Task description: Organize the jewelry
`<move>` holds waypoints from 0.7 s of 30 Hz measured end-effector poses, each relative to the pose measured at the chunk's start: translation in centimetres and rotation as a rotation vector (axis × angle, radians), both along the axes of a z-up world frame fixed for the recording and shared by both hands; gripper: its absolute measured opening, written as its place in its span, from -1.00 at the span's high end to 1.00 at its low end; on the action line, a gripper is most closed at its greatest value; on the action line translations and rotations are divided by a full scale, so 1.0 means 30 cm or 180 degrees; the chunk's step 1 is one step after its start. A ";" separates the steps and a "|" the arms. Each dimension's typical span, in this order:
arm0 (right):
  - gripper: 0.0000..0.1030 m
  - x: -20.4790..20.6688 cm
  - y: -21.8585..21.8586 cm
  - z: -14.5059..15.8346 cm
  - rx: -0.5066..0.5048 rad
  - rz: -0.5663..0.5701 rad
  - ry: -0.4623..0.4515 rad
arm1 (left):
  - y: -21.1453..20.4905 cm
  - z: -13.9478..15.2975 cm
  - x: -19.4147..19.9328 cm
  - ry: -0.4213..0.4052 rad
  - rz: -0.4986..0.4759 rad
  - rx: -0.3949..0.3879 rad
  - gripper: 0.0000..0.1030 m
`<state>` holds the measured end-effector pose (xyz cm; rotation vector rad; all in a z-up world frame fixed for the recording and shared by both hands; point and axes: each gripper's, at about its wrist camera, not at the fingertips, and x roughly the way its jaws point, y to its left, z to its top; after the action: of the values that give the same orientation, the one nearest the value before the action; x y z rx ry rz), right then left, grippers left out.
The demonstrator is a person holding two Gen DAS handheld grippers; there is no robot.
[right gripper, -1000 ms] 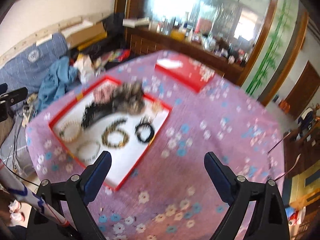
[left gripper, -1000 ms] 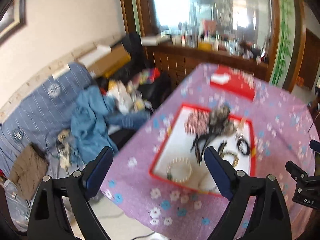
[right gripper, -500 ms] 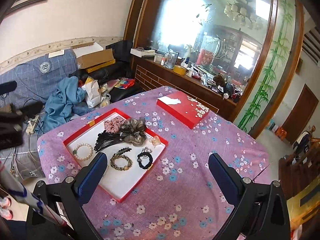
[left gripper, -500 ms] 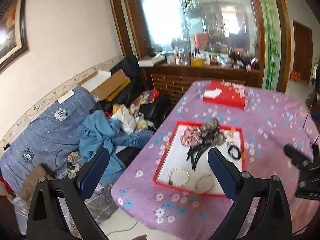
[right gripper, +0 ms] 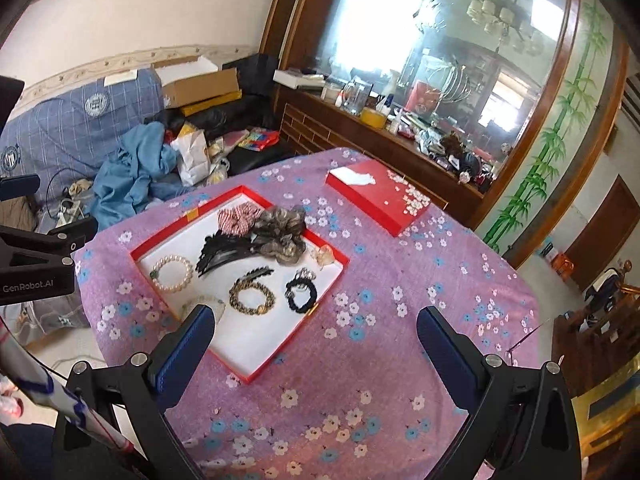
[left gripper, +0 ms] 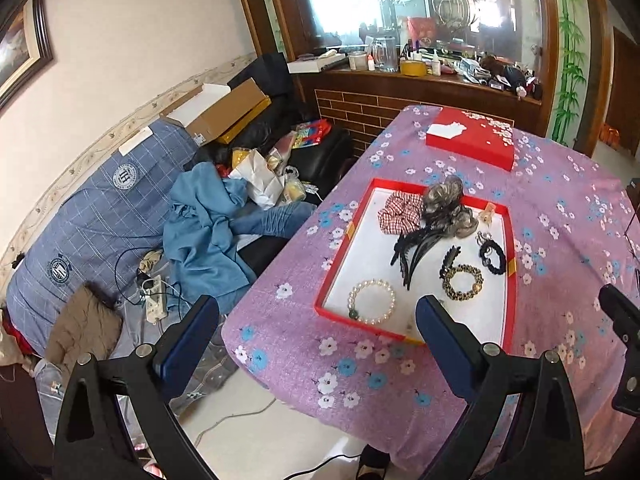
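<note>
Red tray of jewelry sits on the purple flowered surface; a pale bracelet is half hidden behind a finger. Left claw and right claw hover tilted downward, both wide open, empty.

A cream wall with a patterned border runs behind a blue plaid sofa heaped with clothes and cardboard boxes. A large wood-framed mirror stands over a cluttered wooden sideboard, reflecting a chandelier and bright daylight. Painted green bamboo climbs beside a brown door. The floor is pale.
</note>
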<state>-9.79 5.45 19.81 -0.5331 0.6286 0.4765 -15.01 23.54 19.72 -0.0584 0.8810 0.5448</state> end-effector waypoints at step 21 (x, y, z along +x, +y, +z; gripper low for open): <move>-0.99 0.004 0.041 -0.065 -0.0126 -0.0036 0.0216 | 0.019 -0.057 0.011 0.0130 -0.0091 -0.0125 -0.91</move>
<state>-9.67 6.67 17.85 -0.5524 0.7068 0.4738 -14.69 24.10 18.00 -0.0706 0.9311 0.5033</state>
